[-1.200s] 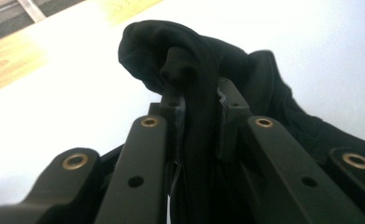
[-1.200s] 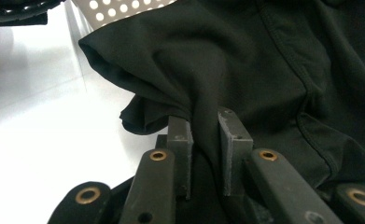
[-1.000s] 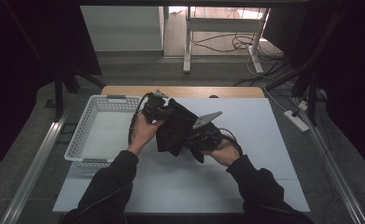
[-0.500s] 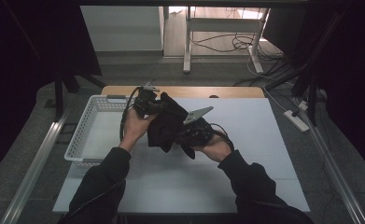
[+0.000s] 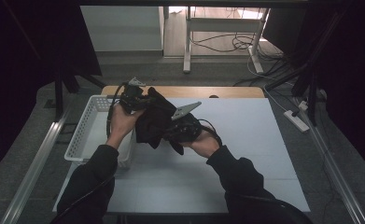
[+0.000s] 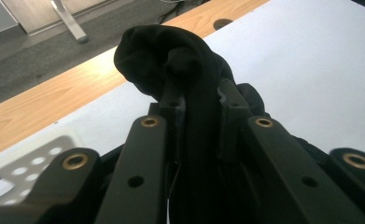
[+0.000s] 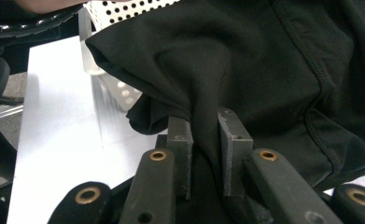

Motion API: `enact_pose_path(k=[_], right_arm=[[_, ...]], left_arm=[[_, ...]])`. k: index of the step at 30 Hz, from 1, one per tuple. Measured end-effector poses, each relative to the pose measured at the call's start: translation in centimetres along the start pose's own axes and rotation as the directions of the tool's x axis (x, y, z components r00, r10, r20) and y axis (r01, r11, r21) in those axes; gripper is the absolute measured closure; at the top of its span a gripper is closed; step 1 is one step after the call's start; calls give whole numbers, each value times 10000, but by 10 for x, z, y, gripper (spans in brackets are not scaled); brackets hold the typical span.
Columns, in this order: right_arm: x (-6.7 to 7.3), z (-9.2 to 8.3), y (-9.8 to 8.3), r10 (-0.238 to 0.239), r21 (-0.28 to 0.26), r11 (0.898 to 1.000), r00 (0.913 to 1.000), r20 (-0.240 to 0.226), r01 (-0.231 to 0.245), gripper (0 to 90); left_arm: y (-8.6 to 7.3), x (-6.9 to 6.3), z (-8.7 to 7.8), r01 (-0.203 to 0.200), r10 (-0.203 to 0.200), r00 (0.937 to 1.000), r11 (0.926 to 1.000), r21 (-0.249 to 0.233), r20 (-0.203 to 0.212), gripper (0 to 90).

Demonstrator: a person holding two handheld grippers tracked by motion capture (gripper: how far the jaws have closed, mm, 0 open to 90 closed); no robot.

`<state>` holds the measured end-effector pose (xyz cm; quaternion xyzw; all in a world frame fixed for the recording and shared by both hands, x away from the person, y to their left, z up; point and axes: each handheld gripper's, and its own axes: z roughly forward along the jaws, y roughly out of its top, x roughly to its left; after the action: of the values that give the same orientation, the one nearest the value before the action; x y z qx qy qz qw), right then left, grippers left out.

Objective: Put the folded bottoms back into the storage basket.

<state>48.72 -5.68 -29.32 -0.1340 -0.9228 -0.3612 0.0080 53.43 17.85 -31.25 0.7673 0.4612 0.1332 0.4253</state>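
White tabletop (image 5: 227, 182) over a wood-edged desk, dark curtains at both sides, cables on the floor at 12 o'clock. Black garment (image 5: 154, 122) hung in the air between both tools, just above the table, at the basket's 3 o'clock. Left gripper (image 5: 134, 97) was pinched tight on a bunched fold at the cloth's 10 o'clock corner; right gripper (image 5: 184, 132) was clamped on another fold at 4 o'clock. Two grip points probably served to carry it as one bundle toward the white perforated basket (image 5: 84, 135). Fabric looked soft, matte, stretchy knit with a stitched seam (image 7: 318, 79); basket was rigid plastic, round-hole walls, rectangular.
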Motion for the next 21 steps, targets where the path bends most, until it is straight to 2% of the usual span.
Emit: enact_pose_path(k=[10,15,21], right_arm=[[4,17,18,-318,-70,9995,9994,-122,317,777],[4,27,23,-288,-156,9995,9993,-226,284,777],[5,35,34,-408,-195,9990,9989,-242,404,777]], left_arm=[[-6,19,-13,80,-80,9992,10000,23,-379,769],[-8,27,-19,62,-58,9976,10000,65,-695,770],[-11,40,-28,335,-337,9971,9994,-47,-689,770]])
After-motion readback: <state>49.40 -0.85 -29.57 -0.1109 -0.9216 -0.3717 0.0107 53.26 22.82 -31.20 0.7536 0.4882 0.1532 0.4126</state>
